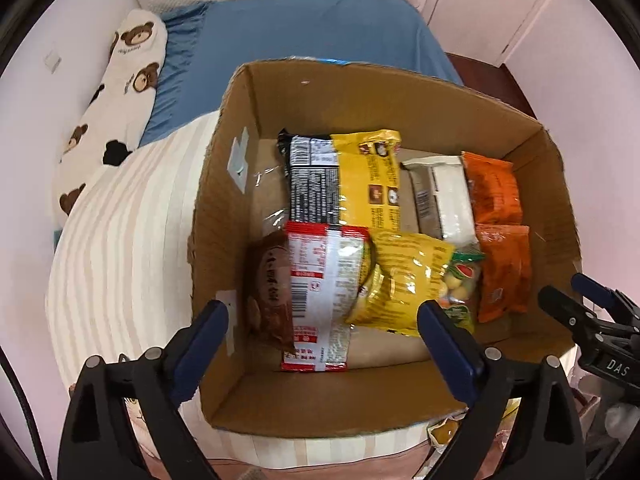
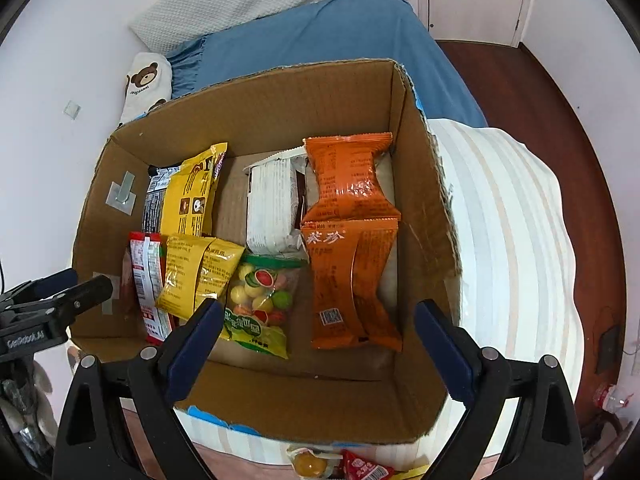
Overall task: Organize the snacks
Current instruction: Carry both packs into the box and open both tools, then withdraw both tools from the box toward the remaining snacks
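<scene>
An open cardboard box [image 1: 320, 400] [image 2: 280, 92] stands on a striped quilt and holds several snack packs: two orange packs [image 2: 352, 264] [image 1: 500, 240], yellow packs [image 1: 368, 176] [image 2: 200, 272], a red-and-white pack [image 1: 320, 296] [image 2: 148, 280], a brown pack [image 1: 268, 280], a white pack [image 2: 272, 208] [image 1: 448, 196] and a candy bag [image 2: 260, 300] [image 1: 464, 280]. My left gripper [image 1: 324, 316] is open and empty above the box's near left. My right gripper [image 2: 318, 320] is open and empty above the near right. Each gripper shows at the edge of the other's view.
The box sits on a bed with a blue sheet [image 2: 320, 40], a bear-print pillow [image 1: 116, 112] and a striped quilt [image 2: 512, 220]. A few loose snacks [image 2: 344, 466] lie in front of the box. Dark wood floor [image 2: 560, 100] lies to the right.
</scene>
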A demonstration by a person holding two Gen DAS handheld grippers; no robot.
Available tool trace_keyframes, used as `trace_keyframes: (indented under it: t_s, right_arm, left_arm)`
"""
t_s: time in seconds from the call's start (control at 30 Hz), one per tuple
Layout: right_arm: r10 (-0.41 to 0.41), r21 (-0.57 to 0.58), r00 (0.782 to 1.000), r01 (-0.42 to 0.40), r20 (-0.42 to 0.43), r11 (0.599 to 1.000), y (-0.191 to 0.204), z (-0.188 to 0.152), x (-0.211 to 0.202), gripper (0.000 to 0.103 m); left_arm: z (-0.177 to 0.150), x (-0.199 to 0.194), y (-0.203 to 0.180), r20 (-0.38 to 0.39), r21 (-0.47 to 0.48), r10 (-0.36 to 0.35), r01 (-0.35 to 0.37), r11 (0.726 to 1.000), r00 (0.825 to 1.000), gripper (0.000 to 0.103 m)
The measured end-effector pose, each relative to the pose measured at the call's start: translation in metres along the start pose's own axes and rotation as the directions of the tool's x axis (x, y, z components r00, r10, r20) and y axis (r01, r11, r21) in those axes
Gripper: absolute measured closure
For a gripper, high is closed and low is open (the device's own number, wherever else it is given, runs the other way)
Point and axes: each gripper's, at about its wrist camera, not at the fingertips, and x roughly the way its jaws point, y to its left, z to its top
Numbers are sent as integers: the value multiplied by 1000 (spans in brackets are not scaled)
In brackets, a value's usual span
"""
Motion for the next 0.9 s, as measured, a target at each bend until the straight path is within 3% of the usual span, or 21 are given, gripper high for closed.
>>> trace_keyframes:
  t_s: [0.23, 0.37, 0.9]
  right_arm:
    - [-8, -15, 999, 8, 43, 1000, 6, -16, -19, 3]
    - [4, -22, 997, -2, 73, 1000, 12, -28, -34, 3]
    - [-5, -75, 968, 24, 250, 997, 30, -80, -114, 3]
  left_arm:
    - [-19, -18, -14, 55, -3, -35, 35, 999, 998, 2]
    - [-32, -29, -21, 96, 7, -22, 22, 1000, 995, 2]
    - [-89, -104, -27, 287, -15, -1, 5, 1000, 958, 2]
